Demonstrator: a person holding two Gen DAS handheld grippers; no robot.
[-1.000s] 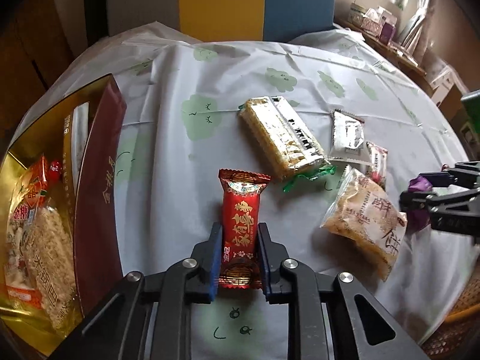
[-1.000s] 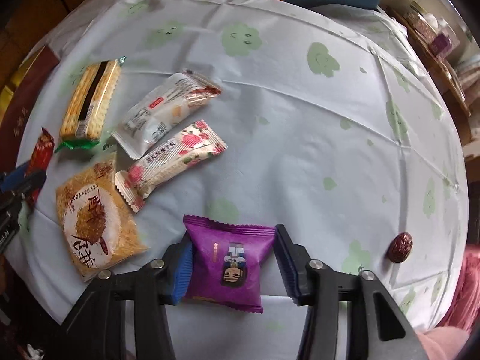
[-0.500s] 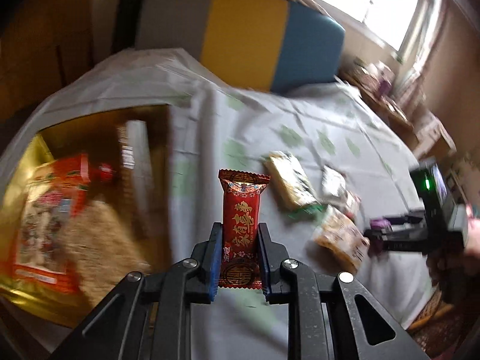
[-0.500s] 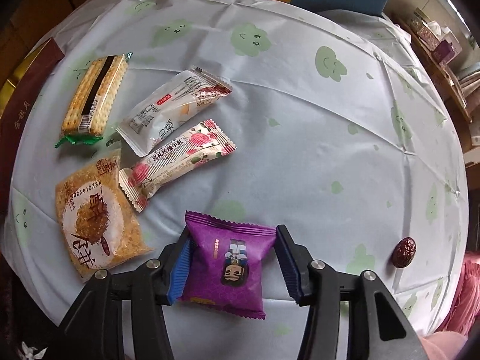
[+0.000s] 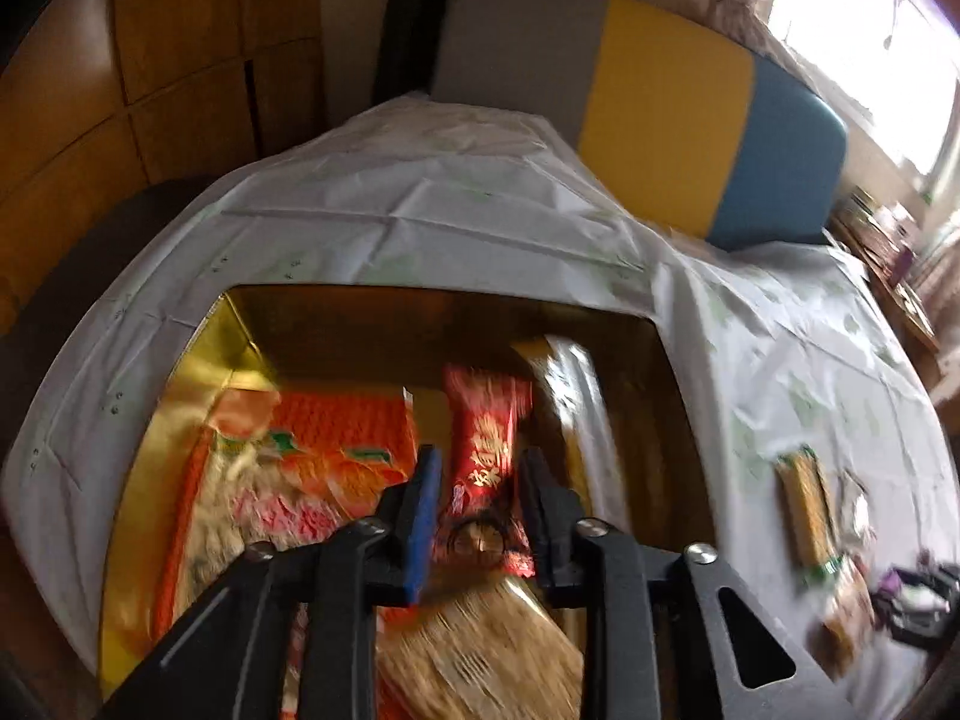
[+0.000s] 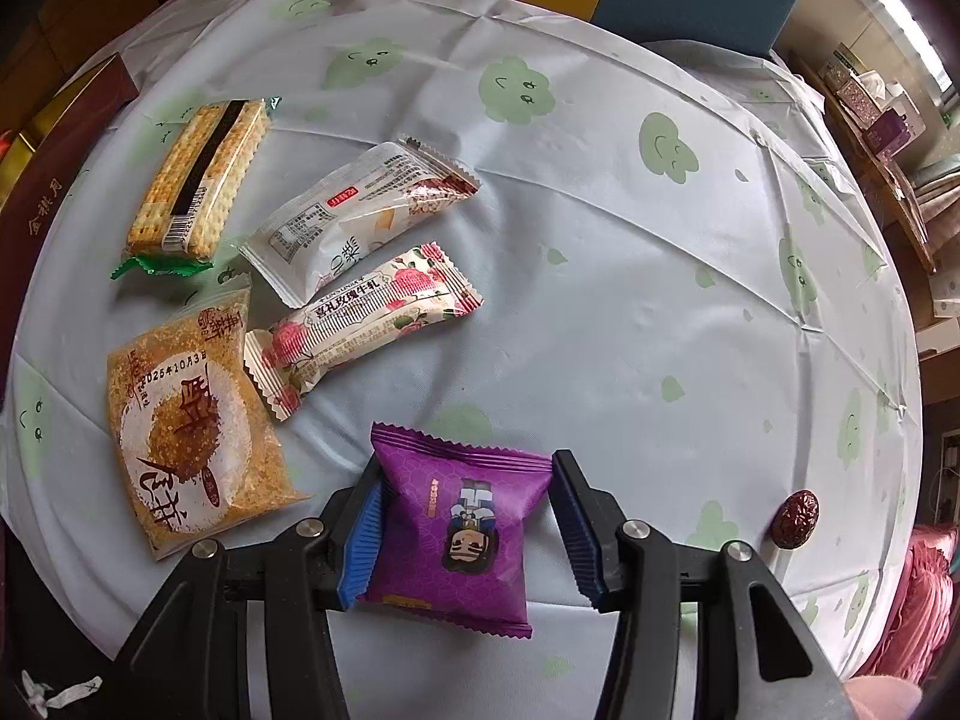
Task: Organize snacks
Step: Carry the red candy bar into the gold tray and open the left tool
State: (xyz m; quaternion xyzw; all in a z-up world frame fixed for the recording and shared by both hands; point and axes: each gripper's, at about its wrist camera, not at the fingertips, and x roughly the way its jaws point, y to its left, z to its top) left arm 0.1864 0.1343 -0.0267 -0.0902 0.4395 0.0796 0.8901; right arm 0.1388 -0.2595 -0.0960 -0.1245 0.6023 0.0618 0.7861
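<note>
In the left wrist view my left gripper (image 5: 478,462) hangs over the open gold box (image 5: 180,372). Its jaws are opening. The red snack packet (image 5: 483,420) stands tilted between them, with a gap at the left pad. Below it in the box lie an orange packet (image 5: 336,438) and a beige cracker packet (image 5: 492,648). In the right wrist view my right gripper (image 6: 467,462) is shut on a purple snack packet (image 6: 456,522), held just above the tablecloth. This view is sharp; the left one is blurred.
On the cloth to the left of the right gripper lie a cracker pack (image 6: 198,180), a white packet (image 6: 360,210), a rose-printed packet (image 6: 360,324) and a round cake packet (image 6: 186,438). A red date (image 6: 795,519) sits at the right. The box's maroon side (image 6: 54,168) is far left.
My left gripper swung left from above the cloth to above the gold box, and its jaws widened off the red packet. The right gripper shifted slightly, still holding the purple packet.
</note>
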